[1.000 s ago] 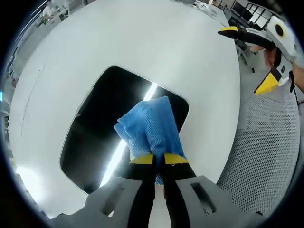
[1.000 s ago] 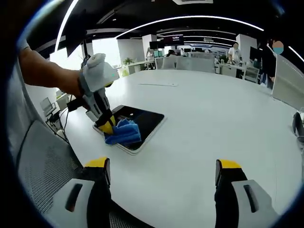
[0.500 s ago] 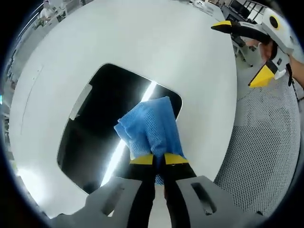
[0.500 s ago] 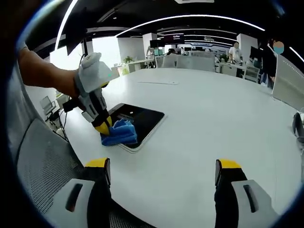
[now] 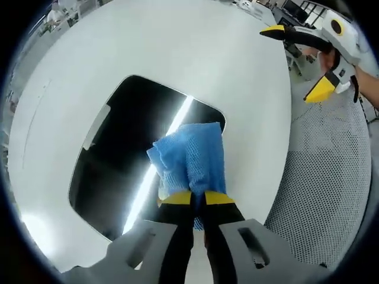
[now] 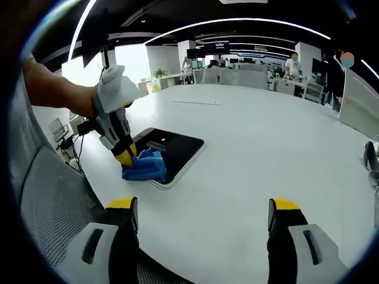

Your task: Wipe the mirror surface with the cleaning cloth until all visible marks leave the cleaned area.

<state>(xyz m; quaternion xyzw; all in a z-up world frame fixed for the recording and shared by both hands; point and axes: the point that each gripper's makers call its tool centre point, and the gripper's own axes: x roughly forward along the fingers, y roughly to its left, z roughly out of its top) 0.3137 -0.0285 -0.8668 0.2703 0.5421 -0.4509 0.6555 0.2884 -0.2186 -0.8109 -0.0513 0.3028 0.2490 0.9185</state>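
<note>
white table [image 6: 249, 154] bears mirror [image 5: 118, 154]; mesh chair [image 5: 331, 177] beside it.

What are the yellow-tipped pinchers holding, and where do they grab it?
The left gripper pinches the blue mesh cleaning cloth by its bunched near edge. The right gripper is open and holds nothing.

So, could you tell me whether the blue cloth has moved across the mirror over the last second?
Yes. In the right gripper view the blue cloth has slid toward the mirror's near-left corner and now overhangs its edge.
</note>
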